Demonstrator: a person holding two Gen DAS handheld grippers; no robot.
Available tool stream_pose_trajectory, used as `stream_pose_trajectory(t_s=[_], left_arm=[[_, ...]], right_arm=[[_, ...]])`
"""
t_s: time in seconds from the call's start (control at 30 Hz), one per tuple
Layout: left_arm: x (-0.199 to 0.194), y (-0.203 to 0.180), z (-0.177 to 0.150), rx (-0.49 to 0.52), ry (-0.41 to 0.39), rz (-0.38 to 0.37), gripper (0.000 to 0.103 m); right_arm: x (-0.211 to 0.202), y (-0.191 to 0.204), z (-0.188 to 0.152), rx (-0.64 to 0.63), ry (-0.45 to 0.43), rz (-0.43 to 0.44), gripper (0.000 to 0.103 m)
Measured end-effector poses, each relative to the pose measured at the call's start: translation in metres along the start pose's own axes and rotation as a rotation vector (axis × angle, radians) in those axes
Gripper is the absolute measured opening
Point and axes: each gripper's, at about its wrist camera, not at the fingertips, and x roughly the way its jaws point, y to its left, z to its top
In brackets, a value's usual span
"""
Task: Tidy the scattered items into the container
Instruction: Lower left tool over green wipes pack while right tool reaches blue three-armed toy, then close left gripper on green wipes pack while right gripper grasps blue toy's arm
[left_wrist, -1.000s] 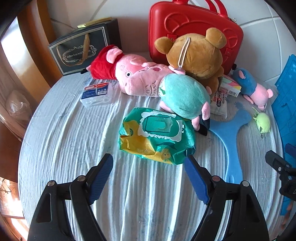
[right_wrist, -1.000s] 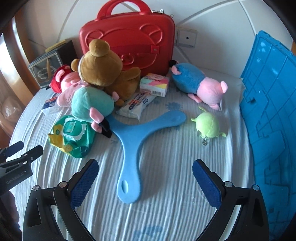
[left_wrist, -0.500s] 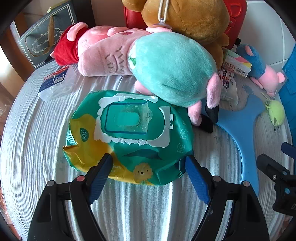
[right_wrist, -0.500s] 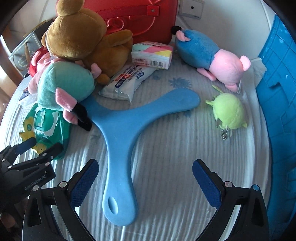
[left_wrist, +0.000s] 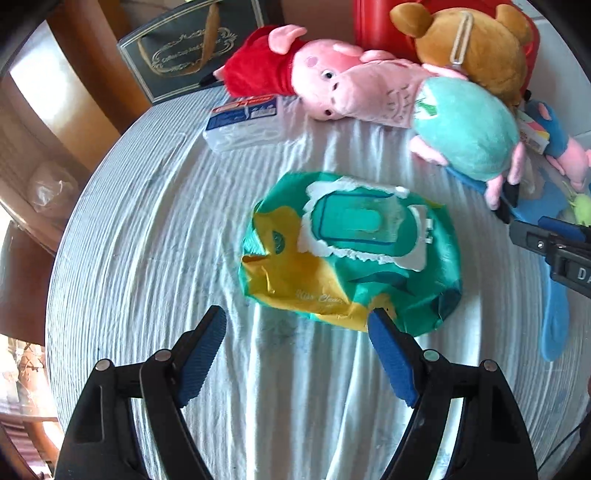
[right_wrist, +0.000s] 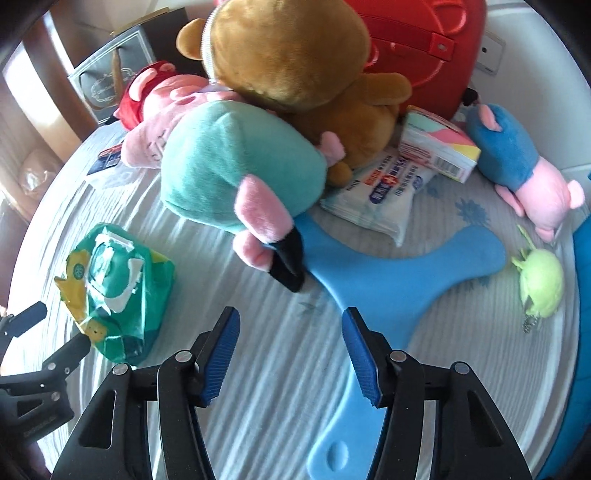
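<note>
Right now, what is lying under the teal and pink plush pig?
Under the plush pig, one arm of the blue three-armed toy runs beneath its black feet. The tip of that arm is covered, so what else lies there cannot be seen.

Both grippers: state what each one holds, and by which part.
Nothing is held yet. The left gripper is closing beside the wipes pack; the right gripper is closing around the blue boomerang, its fingers not yet pressing.
</note>
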Motion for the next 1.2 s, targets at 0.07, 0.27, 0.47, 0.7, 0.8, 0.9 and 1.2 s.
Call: stream_pose_trajectory(t_s=[0.07, 0.27, 0.47, 0.7, 0.8, 0.9, 1.2], left_arm=[[0.006, 0.01, 0.006, -0.026, -0.018, -0.007, 0.076], [0.024, 0.004, 0.033, -0.002, -0.114, 0.054, 0.076], [-0.001, 0.007, 0.052, -0.087, -0.132, -0.072, 0.076], [0.012, -0.04, 0.08, -0.124, -0.052, -0.115, 0.079], [0.037, -0.056, 0.088, -0.163, 0.049, -0.066, 0.082], [0.045, -0.064, 0.093, -0.169, 0.038, -0.032, 0.096], [0.04, -0.065, 0.081, -0.116, -0.018, -0.143, 0.082]], right_arm=[[0.006, 0.013, 0.003, -0.025, 0.003, 0.009, 0.053], [0.031, 0.037, 0.008, -0.065, 0.029, 0.032, 0.044], [0.027, 0.058, -0.001, -0.133, 0.042, 0.119, 0.044], [-0.017, -0.011, -0.015, 0.039, -0.029, -0.001, 0.065], [-0.027, -0.042, -0.018, 0.121, -0.03, -0.077, 0.086], [-0.024, -0.062, -0.022, 0.16, -0.006, -0.115, 0.086], [0.013, -0.067, -0.022, 0.157, 0.048, -0.139, 0.066]])
